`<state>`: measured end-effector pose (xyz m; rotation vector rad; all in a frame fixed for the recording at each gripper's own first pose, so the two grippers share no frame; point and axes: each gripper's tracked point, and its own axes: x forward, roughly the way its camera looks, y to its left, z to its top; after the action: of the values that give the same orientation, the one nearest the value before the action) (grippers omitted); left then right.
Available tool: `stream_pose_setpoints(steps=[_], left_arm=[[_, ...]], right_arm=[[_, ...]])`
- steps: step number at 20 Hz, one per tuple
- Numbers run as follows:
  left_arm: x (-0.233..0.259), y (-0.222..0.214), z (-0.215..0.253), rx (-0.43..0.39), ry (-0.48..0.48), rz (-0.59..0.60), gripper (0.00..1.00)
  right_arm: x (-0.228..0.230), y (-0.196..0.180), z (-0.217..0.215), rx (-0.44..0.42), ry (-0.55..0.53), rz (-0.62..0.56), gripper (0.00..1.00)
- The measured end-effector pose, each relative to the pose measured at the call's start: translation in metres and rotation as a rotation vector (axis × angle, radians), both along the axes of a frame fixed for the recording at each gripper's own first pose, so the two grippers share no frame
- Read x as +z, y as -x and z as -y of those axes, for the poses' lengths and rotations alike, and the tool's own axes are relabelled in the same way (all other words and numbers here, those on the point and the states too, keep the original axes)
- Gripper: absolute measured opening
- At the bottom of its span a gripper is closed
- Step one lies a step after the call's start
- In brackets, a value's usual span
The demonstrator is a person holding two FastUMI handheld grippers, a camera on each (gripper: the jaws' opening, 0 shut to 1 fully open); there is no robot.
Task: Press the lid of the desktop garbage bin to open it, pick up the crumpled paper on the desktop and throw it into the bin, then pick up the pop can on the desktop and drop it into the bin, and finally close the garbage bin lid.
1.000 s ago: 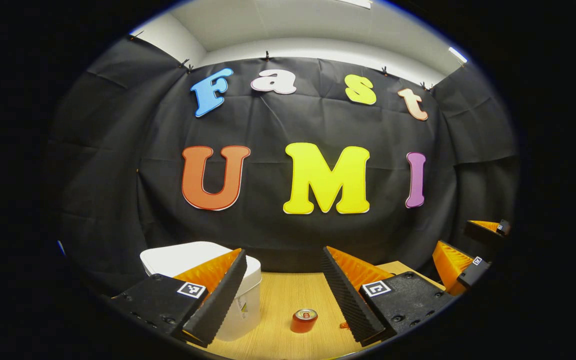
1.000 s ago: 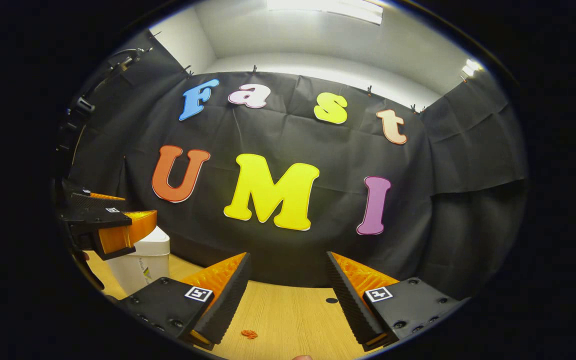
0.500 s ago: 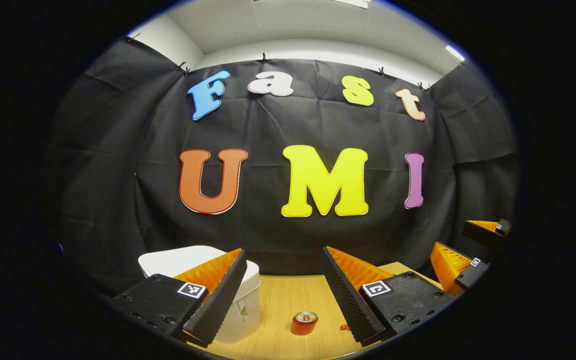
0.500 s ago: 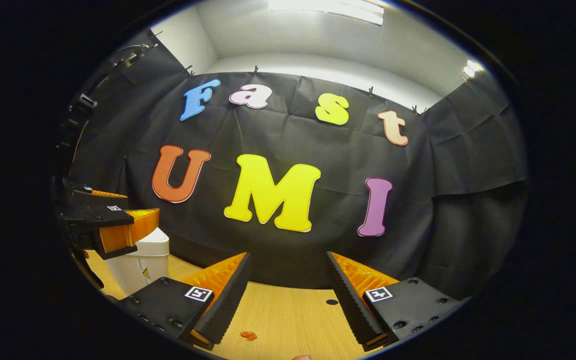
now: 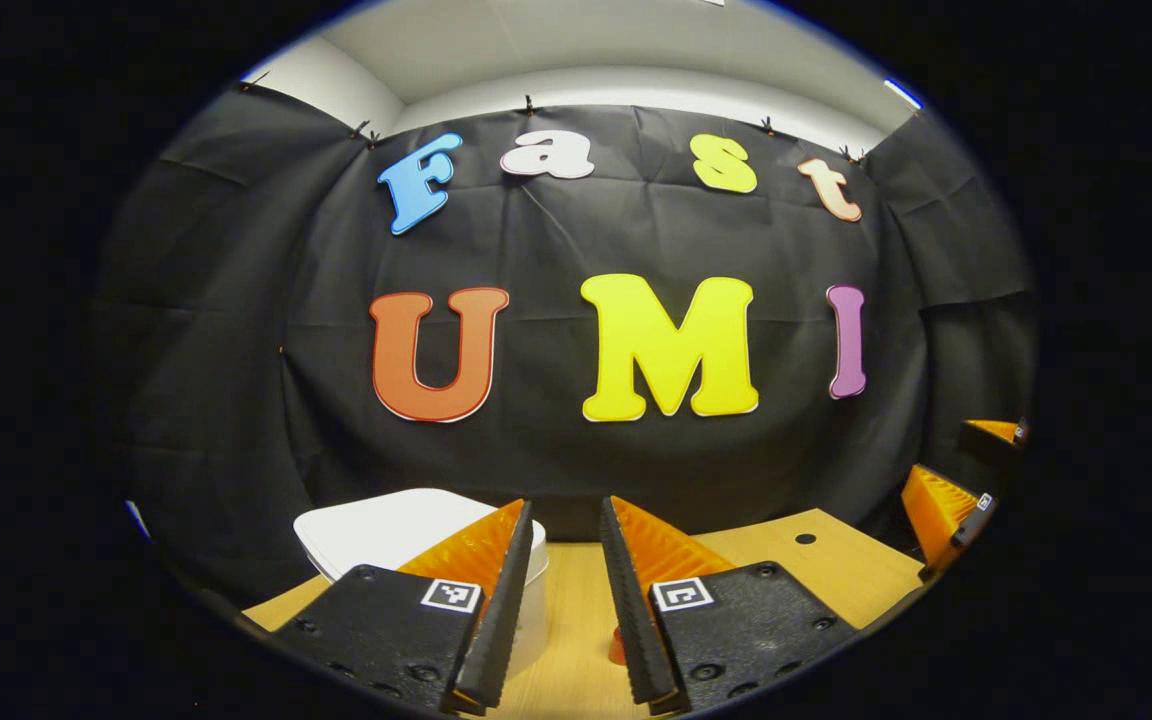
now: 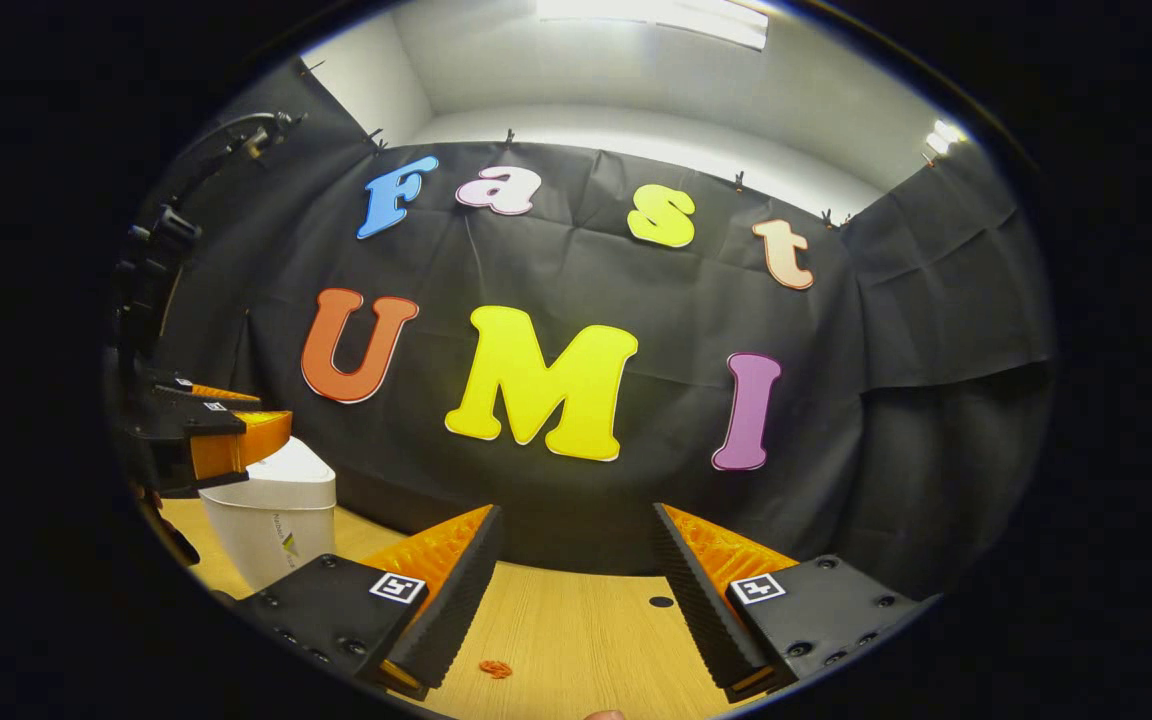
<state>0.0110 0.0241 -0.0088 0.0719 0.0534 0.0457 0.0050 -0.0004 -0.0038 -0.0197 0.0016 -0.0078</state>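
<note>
Bins: one white plastic desktop garbage bin with a rounded lid (image 5: 376, 525), lid down, standing on the left of the light wooden desktop (image 5: 836, 565); in the right gripper view it sits at the far left (image 6: 271, 510).
Cans: one red pop can (image 5: 617, 645), mostly hidden behind a finger of the left gripper, standing on the desktop just right of the bin.
Small bits: one small orange scrap (image 6: 495, 669) lying on the desktop between the right gripper's fingers; too small to tell what it is.
Grippers: two.
Left gripper (image 5: 561, 610): jaws narrowed to a slim gap, holding nothing, raised over the desktop with the bin behind its left finger.
Right gripper (image 6: 576, 590): jaws wide apart, holding nothing, above bare desktop well right of the bin.
</note>
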Motion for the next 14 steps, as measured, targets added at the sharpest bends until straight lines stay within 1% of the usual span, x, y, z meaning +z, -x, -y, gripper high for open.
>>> stream_pose_setpoints(steps=[1, 2, 3, 4, 8, 11, 12, 14], left_arm=[[-0.002, -0.004, -0.005, 0.010, -0.006, -0.012, 0.45], [-0.005, -0.010, -0.011, 0.019, -0.010, -0.025, 0.38], [-0.008, -0.016, -0.017, 0.027, -0.011, -0.037, 0.35], [-0.010, -0.020, -0.024, 0.040, -0.016, -0.048, 0.30], [-0.017, -0.037, -0.056, 0.117, -0.041, -0.078, 0.15], [-0.029, -0.049, -0.075, 0.163, -0.041, -0.111, 0.09], [-0.033, -0.053, -0.079, 0.172, -0.038, -0.125, 0.06], [-0.041, -0.058, -0.085, 0.185, -0.027, -0.148, 0.04]], right_arm=[[0.000, 0.000, 0.001, -0.002, 0.001, -0.001, 0.94], [-0.001, 0.001, 0.001, -0.003, 0.002, -0.003, 0.94], [-0.002, 0.001, 0.002, -0.005, 0.001, -0.005, 0.94], [-0.003, 0.001, 0.003, -0.006, 0.000, -0.009, 0.94], [-0.008, 0.001, 0.007, -0.013, 0.005, -0.024, 0.94], [-0.012, 0.000, 0.008, -0.012, 0.011, -0.035, 0.94], [-0.013, 0.000, 0.008, -0.012, 0.014, -0.037, 0.94], [-0.015, -0.002, 0.008, -0.011, 0.019, -0.041, 0.94]])
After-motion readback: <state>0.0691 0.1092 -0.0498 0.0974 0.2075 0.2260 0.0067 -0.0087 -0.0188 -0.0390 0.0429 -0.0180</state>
